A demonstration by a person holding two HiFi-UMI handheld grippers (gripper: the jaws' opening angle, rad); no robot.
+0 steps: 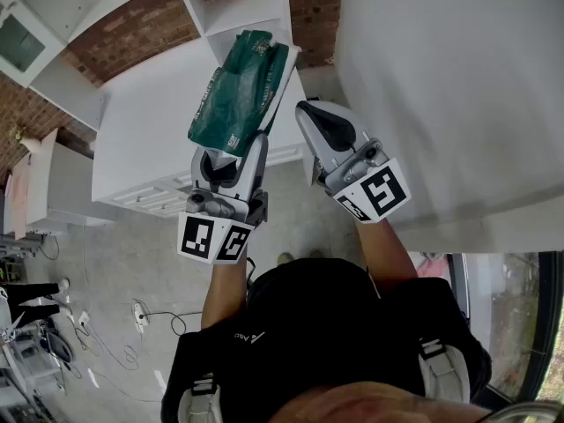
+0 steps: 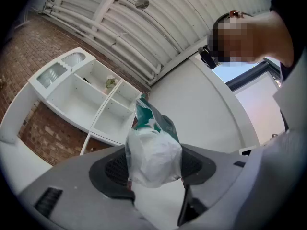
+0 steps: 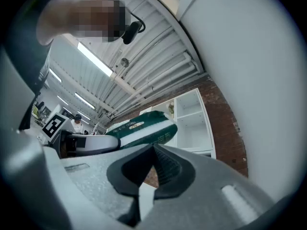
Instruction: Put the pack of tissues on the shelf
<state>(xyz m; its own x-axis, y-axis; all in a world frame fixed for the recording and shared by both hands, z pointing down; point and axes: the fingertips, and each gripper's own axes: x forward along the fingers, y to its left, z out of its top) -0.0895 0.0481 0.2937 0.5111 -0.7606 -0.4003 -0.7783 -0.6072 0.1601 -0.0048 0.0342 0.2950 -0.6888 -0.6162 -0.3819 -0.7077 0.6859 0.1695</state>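
A green and white pack of tissues (image 1: pixel 240 91) is held up in front of the white shelf unit (image 1: pixel 231 14). My left gripper (image 1: pixel 234 152) is shut on the pack's lower end. In the left gripper view the crumpled white end of the pack (image 2: pixel 153 150) fills the gap between the jaws of the left gripper (image 2: pixel 154 170), and the open shelf compartments (image 2: pixel 96 102) lie beyond. My right gripper (image 1: pixel 308 111) is just right of the pack, shut and empty. The right gripper view shows its jaws (image 3: pixel 152 150) closed together, with the pack (image 3: pixel 141 128) and the shelf (image 3: pixel 192 116) behind.
A white cabinet (image 1: pixel 141 135) stands below the shelf against a brick wall (image 1: pixel 132 29). A large white panel (image 1: pixel 441 86) rises close on the right. A small green item (image 2: pixel 111 83) sits in one shelf compartment. Cables (image 1: pixel 115 342) lie on the floor at the left.
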